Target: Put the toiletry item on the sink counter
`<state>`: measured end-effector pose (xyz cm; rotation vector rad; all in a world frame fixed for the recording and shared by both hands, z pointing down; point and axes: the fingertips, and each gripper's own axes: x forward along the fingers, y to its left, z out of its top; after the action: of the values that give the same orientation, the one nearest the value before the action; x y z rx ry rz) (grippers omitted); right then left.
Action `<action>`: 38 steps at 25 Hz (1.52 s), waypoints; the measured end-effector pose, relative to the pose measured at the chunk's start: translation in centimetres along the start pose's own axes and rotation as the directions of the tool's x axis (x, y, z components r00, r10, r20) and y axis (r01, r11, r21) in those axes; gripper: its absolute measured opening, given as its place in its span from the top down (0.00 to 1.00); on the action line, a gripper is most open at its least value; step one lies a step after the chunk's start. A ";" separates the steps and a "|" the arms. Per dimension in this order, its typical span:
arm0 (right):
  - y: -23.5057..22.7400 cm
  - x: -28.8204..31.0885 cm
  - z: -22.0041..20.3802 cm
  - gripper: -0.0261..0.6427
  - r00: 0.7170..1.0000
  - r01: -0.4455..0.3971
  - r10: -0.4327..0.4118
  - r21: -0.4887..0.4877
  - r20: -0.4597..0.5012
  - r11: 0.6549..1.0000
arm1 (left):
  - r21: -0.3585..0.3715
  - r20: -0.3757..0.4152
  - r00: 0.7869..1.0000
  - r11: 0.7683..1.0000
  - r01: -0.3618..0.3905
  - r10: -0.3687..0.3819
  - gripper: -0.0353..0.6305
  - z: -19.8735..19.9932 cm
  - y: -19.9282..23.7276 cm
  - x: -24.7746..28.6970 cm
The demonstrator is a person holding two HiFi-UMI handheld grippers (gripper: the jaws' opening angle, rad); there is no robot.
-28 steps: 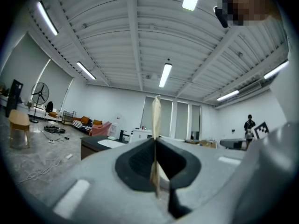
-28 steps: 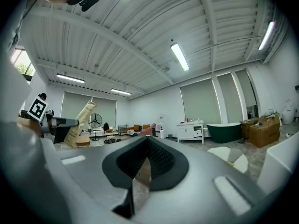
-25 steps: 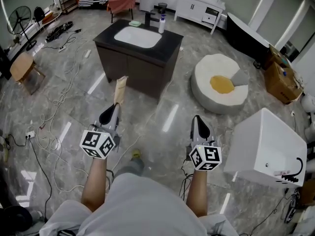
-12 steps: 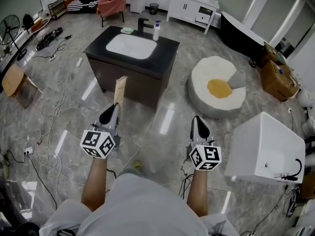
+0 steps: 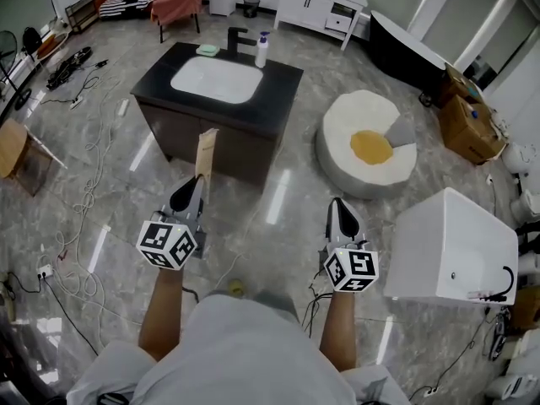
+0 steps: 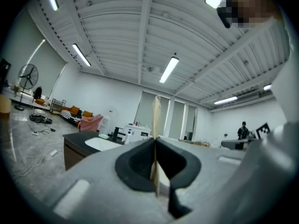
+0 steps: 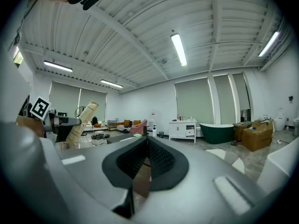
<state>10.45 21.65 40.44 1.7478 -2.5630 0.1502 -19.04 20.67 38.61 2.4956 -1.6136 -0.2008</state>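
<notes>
A flat tan toiletry tube (image 5: 205, 154) stands upright in my left gripper (image 5: 191, 186), which is shut on its lower end. Edge-on, the tube (image 6: 155, 125) rises between the jaws in the left gripper view, and it (image 7: 81, 122) shows at the left of the right gripper view. The dark sink counter (image 5: 278, 78) with a white basin (image 5: 217, 79) stands ahead, beyond the tube; it carries a black tap, a white pump bottle (image 5: 261, 51) and a green soap. My right gripper (image 5: 341, 210) is shut and holds nothing, level with the left one.
A round white cushion seat (image 5: 368, 153) with a yellow centre lies right of the counter. A white box-shaped tub (image 5: 451, 247) stands at the right. Cables (image 5: 80, 218) trail over the marble floor at left. A white cabinet (image 5: 316, 7) and a dark bathtub (image 5: 405, 51) stand behind.
The view has advanced toward the sink counter, which sits slightly lower and nearer. Both grippers keep their places in view, the left one holding the tube throughout.
</notes>
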 end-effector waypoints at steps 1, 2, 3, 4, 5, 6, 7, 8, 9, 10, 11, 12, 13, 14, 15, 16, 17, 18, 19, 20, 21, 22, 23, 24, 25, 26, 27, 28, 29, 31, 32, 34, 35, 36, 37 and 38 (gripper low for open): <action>0.2 0.3 0.0 0.96 1.000 0.001 -0.001 0.000 0.002 1.000 | -0.006 0.000 1.000 1.000 -0.002 0.002 0.95 -0.1 0.4 0.1; 0.4 0.7 0.0 0.96 1.000 0.003 -0.003 -0.001 0.005 1.000 | -0.011 0.001 1.000 1.000 -0.003 0.003 0.95 -0.1 0.8 0.3; 0.5 1.0 -0.1 0.96 1.000 0.005 -0.005 -0.002 0.006 1.000 | -0.015 0.000 1.000 1.000 -0.003 0.003 0.95 -0.2 1.1 0.4; 0.6 1.2 -0.1 0.96 1.000 0.008 -0.008 -0.001 0.004 1.000 | -0.017 -0.004 1.000 1.000 -0.002 0.002 0.95 -0.3 1.4 0.6; 0.7 1.4 -0.2 0.96 1.000 0.009 -0.009 0.000 0.000 1.000 | -0.019 -0.007 1.000 1.000 -0.001 0.001 0.95 -0.4 1.6 0.7; 0.8 1.7 -0.3 0.96 1.000 0.008 -0.008 0.000 -0.002 1.000 | -0.022 -0.008 1.000 1.000 -0.001 0.001 0.95 -0.4 1.7 0.8; 0.8 1.9 -0.4 0.96 1.000 0.005 -0.005 -0.002 -0.002 1.000 | -0.024 -0.007 1.000 1.000 0.000 -0.001 0.95 -0.5 1.9 1.0; 0.8 2.1 -0.5 0.96 1.000 0.001 -0.001 -0.004 -0.003 1.000 | -0.026 -0.006 1.000 1.000 0.002 -0.002 0.95 -0.6 1.9 1.2; 0.8 2.3 -0.7 0.96 1.000 -0.002 0.002 -0.006 -0.006 1.000 | -0.027 -0.006 1.000 1.000 0.002 -0.002 0.95 -0.7 2.0 1.3; 0.7 2.5 -0.9 0.96 1.000 -0.005 0.005 -0.007 -0.011 1.000 | -0.028 -0.008 1.000 1.000 0.000 -0.001 0.95 -1.0 2.0 1.5; 0.7 2.6 -1.2 0.96 1.000 -0.008 0.008 -0.008 -0.016 1.000 | -0.030 -0.012 1.000 1.000 -0.003 0.003 0.95 -1.2 2.1 1.6; 0.7 2.8 -1.3 0.96 1.000 -0.010 0.010 -0.010 -0.018 1.000 | -0.030 -0.016 1.000 1.000 -0.007 0.006 0.95 -1.4 2.2 1.8; 0.6 3.2 -1.3 0.96 1.000 -0.012 0.012 -0.010 -0.018 1.000 | -0.030 -0.018 1.000 1.000 -0.009 0.008 0.95 -1.4 2.4 2.1; 0.5 3.6 -1.3 0.96 1.000 -0.013 0.013 -0.009 -0.016 1.000 | -0.029 -0.017 1.000 1.000 -0.009 0.009 0.95 -1.4 2.6 2.5; 0.4 4.0 -1.1 0.96 1.000 -0.014 0.014 -0.009 -0.013 1.000 | -0.028 -0.015 1.000 1.000 -0.008 0.008 0.95 -1.3 2.8 2.9; 0.2 4.5 -1.0 0.96 1.000 -0.015 0.015 -0.009 -0.009 1.000 | -0.026 -0.013 1.000 1.000 -0.008 0.007 0.95 -1.2 2.9 3.3; -0.1 5.0 -1.0 0.96 1.000 -0.017 0.017 -0.009 -0.007 1.000 | -0.023 -0.013 1.000 1.000 -0.008 0.008 0.95 -1.2 3.0 3.7; -0.4 5.4 -1.0 0.96 1.000 -0.019 0.019 -0.008 -0.005 1.000 | -0.021 -0.013 1.000 1.000 -0.010 0.010 0.95 -1.2 3.1 4.2; -0.7 5.9 -1.0 0.96 1.000 -0.019 0.019 -0.007 -0.005 1.000 | -0.019 -0.014 1.000 1.000 -0.012 0.012 0.95 -1.2 3.1 4.7; -1.1 6.4 -0.9 0.96 1.000 -0.019 0.019 -0.006 -0.003 1.000 | -0.018 -0.016 1.000 1.000 -0.012 0.012 0.95 -1.2 3.2 5.3; -1.4 6.9 -0.8 0.96 1.000 -0.018 0.018 -0.005 0.000 1.000 | -0.017 -0.017 1.000 1.000 -0.011 0.011 0.95 -1.2 3.3 5.8; -1.8 7.5 -0.7 0.96 1.000 -0.017 0.017 -0.003 0.004 1.000 | -0.016 -0.017 1.000 1.000 -0.010 0.009 0.95 -1.1 3.5 6.4; -2.1 8.1 -0.6 0.96 1.000 -0.017 0.017 0.000 0.007 1.000 | -0.015 -0.017 1.000 1.000 -0.010 0.009 0.95 -1.1 3.7 7.0; -2.4 8.8 -0.6 0.96 1.000 -0.017 0.017 0.002 0.008 1.000 | -0.015 -0.017 1.000 1.000 -0.012 0.012 0.95 -1.1 4.0 7.5; -2.6 9.4 -0.7 0.96 1.000 -0.019 0.019 0.004 0.006 1.000 | -0.015 -0.017 1.000 1.000 -0.016 0.016 0.95 -1.1 4.3 8.1; -2.8 10.0 -0.7 0.96 1.000 -0.022 0.022 0.005 0.003 1.000 | -0.016 -0.018 1.000 1.000 -0.021 0.021 0.95 -1.2 4.7 8.6; -3.1 10.6 -0.8 0.96 1.000 -0.024 0.024 0.005 0.000 1.000 | -0.018 -0.018 1.000 1.000 -0.024 0.024 0.95 -1.2 4.9 9.1; -3.4 11.3 -0.8 0.96 1.000 -0.025 0.025 0.007 -0.003 1.000 | -0.019 -0.019 0.999 0.999 -0.025 0.025 0.95 -1.3 5.1 9.8; -3.8 11.9 -0.8 0.96 1.000 -0.025 0.025 0.007 -0.005 1.000 | -0.020 -0.021 0.999 0.999 -0.025 0.025 0.95 -1.3 5.3 10.4; -4.6 13.6 -0.7 0.96 1.000 -0.024 0.025 0.003 -0.005 1.000 | -0.022 -0.026 0.999 0.999 -0.027 0.027 0.95 -1.5 5.8 12.0; -5.0 14.5 -0.7 0.96 1.000 -0.026 0.026 0.001 -0.005 1.000 | -0.024 -0.027 0.999 0.999 -0.030 0.029 0.95 -1.6 6.1 12.8; -5.8 16.2 -0.7 0.96 1.000 -0.030 0.030 0.000 -0.004 1.000 | -0.026 -0.030 0.999 0.999 -0.034 0.033 0.95 -1.8 6.7 14.4; -6.3 17.0 -0.8 0.96 1.000 -0.030 0.030 0.002 -0.005 1.000 | -0.026 -0.033 0.999 0.999 -0.036 0.035 0.95 -1.9 6.9 15.3; -6.8 17.7 -0.8 0.96 1.000 -0.030 0.030 0.003 -0.007 1.000 | -0.027 -0.037 0.999 0.999 -0.038 0.037 0.95 -2.0 7.2 16.1; -7.3 18.5 -0.8 0.96 0.999 -0.031 0.031 0.006 -0.010 0.999 | -0.029 -0.041 0.998 0.999 -0.041 0.040 0.95 -2.1 7.4 17.0; -7.9 19.4 -0.9 0.96 0.999 -0.033 0.033 0.010 -0.015 0.999 | -0.030 -0.045 0.998 0.999 -0.044 0.042 0.95 -2.2 7.6 18.0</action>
<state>10.68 0.89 43.41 1.7017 -2.5859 0.1759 -18.05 1.32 41.87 2.4228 -1.6328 -0.1626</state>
